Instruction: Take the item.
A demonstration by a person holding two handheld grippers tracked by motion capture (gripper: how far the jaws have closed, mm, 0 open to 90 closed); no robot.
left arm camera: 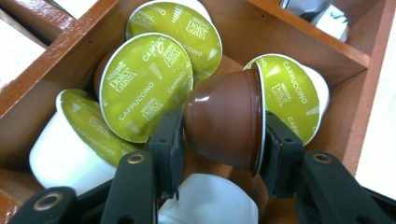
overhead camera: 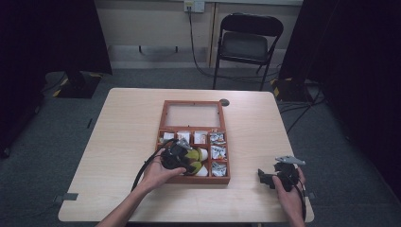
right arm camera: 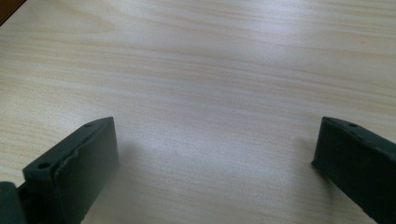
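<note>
A brown coffee capsule (left arm camera: 226, 122) lies on its side between the jaws of my left gripper (left arm camera: 224, 140), which is shut on it. It hangs over the big compartment of the wooden box (overhead camera: 163, 124), among several green-lidded capsules (left arm camera: 144, 84) and white ones (left arm camera: 58, 161). From above, the left gripper (overhead camera: 182, 158) sits over the box's near left part. My right gripper (overhead camera: 267, 176) rests low over bare table near the front right edge, open, with only wood grain between its fingers (right arm camera: 74, 163).
The box's glass lid (overhead camera: 193, 115) lies open toward the far side. Small compartments hold white sachets (overhead camera: 200, 137) and silver packets (overhead camera: 217, 152). A dark round disc (overhead camera: 224, 102) lies by the box's far right corner. A folding chair (overhead camera: 248, 42) stands beyond the table.
</note>
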